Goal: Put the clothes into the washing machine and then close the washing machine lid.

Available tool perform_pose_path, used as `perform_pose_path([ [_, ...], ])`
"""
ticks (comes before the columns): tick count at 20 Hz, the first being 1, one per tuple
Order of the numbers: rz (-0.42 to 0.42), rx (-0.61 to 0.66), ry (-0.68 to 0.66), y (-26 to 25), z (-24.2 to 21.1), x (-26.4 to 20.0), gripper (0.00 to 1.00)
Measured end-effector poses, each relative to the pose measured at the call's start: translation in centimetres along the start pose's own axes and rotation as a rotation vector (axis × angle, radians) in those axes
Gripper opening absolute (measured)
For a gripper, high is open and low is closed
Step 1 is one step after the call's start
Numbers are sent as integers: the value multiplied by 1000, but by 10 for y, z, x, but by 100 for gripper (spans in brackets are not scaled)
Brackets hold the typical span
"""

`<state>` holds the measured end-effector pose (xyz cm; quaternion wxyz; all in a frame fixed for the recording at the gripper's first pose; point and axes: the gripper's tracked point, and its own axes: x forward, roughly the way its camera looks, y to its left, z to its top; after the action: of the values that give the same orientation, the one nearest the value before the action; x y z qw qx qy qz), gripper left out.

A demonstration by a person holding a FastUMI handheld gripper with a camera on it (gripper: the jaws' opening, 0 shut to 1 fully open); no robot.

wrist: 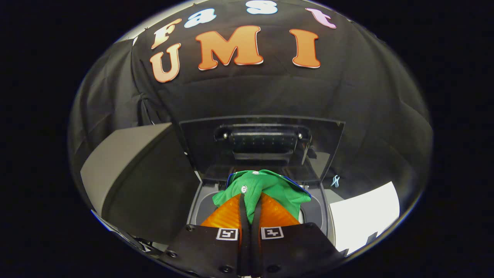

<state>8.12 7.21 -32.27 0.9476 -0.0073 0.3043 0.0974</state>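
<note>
My gripper pinches the green shirt over the open washing machine, its lid up at twelve o'clock, not yet shut.

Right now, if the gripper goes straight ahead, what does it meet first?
Probably the washing machine's raised lid beyond the open tub; depth is unclear. The gripper has its fingers shut on the green garment.

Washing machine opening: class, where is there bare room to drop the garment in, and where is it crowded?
Bare room: the tub rim left of the green garment and right of it, below the raised lid. Crowded: the centre, where the tool pinches the garment.
</note>
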Motion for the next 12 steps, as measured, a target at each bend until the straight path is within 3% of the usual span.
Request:
perform_pose_path([
  [6, -7, -18, 78, -16, -54, 43, 8],
  [12, -44, 60, 179, -40, -107, 86, 8],
])
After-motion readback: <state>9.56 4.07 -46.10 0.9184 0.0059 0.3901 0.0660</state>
